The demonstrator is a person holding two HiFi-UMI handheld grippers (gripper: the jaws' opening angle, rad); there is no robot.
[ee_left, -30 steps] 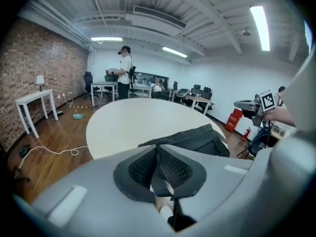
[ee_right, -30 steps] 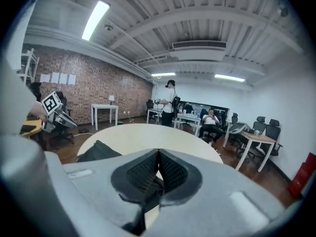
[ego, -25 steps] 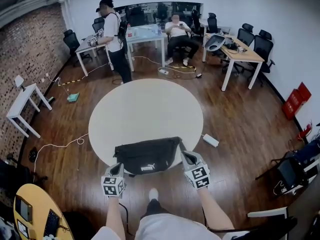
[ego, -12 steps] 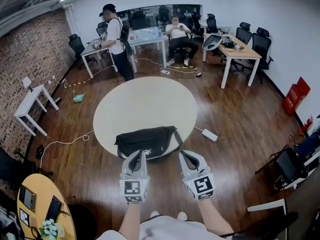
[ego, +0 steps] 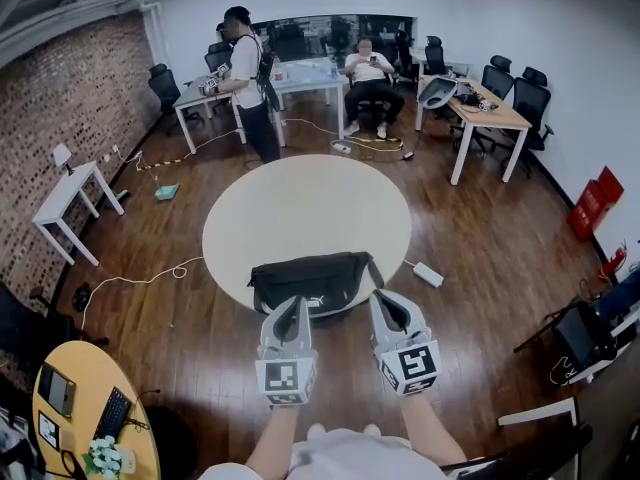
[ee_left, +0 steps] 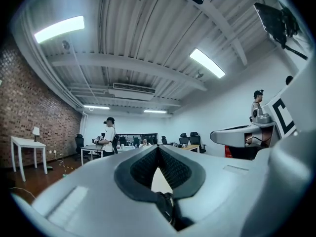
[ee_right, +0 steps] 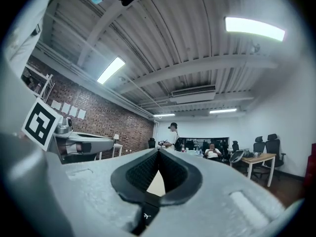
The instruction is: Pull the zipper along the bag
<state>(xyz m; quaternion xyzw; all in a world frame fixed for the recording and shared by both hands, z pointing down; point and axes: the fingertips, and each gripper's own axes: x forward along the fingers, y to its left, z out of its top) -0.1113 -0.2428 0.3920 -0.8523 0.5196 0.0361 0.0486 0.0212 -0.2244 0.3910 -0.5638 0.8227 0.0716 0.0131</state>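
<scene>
A black bag (ego: 312, 283) with a white logo lies at the near edge of the round pale table (ego: 300, 208). Its zipper is too small to make out. My left gripper (ego: 292, 304) is held just in front of the bag's near side, tips over its front edge. My right gripper (ego: 385, 298) hangs beside it at the bag's right end. Both point level across the room, so the bag does not appear in either gripper view. The left gripper (ee_left: 158, 147) and the right gripper (ee_right: 159, 151) each show their tips meeting, with nothing between them.
A person stands (ego: 250, 78) and another sits (ego: 372, 76) by desks at the far wall. Office chairs and a wooden desk (ego: 490, 113) are at back right. A power strip (ego: 428, 274) and cables lie on the floor. A white side table (ego: 65, 193) stands at left.
Both grippers have risen and drawn closer together, from the bag's lower corners to just in front of its near side. The bag has stayed where it was.
</scene>
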